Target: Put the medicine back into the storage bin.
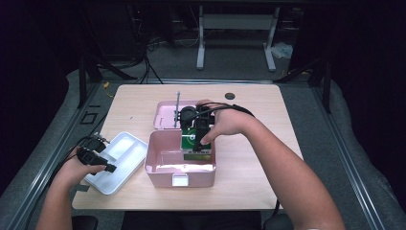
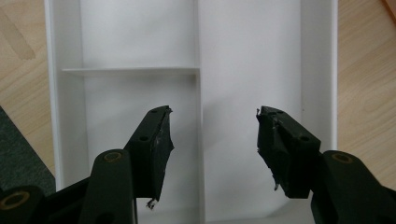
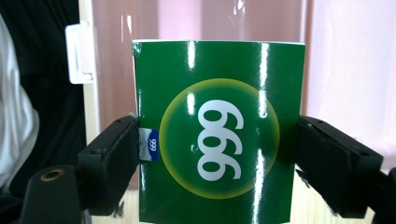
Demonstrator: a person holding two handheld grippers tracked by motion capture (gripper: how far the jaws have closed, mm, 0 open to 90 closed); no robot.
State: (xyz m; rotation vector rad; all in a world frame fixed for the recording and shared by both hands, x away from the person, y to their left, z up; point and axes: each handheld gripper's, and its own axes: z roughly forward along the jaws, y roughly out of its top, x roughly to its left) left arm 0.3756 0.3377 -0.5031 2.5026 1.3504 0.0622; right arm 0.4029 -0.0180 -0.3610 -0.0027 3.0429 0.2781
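Note:
A glossy green box (image 3: 219, 93) with a yellow circle and white "999" sits between the jaws of my right gripper (image 3: 217, 154), which is shut on its two sides. In the high view the green box (image 1: 190, 139) hangs tilted inside the open pink container (image 1: 158, 167), with the right gripper (image 1: 201, 140) reaching down into it from the far side. My left gripper (image 1: 112, 168) rests open over the white divided tray (image 1: 127, 153) at the table's front left. Between its jaws (image 2: 212, 140) I see only the bare tray compartments (image 2: 247, 70).
The pink container's lid (image 1: 165, 115) lies open behind it, with a thin metal rod (image 1: 177, 108) standing up at its edge. A white latch (image 1: 180, 180) is on the container's front wall. Bare wooden table (image 1: 249, 172) lies to the right.

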